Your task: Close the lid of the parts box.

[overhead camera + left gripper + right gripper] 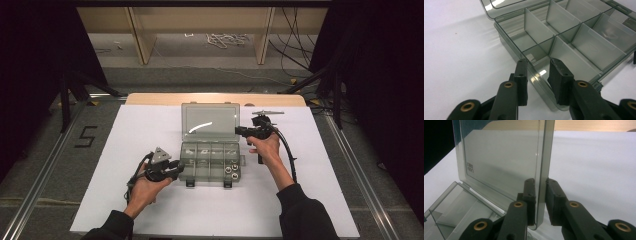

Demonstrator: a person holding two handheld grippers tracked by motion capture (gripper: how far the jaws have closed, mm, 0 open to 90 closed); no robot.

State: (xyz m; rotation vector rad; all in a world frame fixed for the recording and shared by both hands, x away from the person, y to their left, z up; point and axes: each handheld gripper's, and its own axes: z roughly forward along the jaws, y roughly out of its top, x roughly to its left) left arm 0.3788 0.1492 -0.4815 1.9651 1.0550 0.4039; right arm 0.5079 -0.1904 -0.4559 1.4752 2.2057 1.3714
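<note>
- Smoky transparent plastic compartment box (210, 161) at centre of white table sheet (125, 150), hinged lid (210, 121) raised upright.
- Right gripper (539, 185) clamped on lid's side edge.
- Left gripper (537, 63) astride box's left wall, grasping it.

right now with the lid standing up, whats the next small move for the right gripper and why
Probably swing the lid slowly down toward the box. The right gripper has its jaws on either side of the lid's side edge, the lid stands upright, and the left gripper straddles the box's side wall, seemingly steadying it. Whether closing is intended is a guess.
</note>
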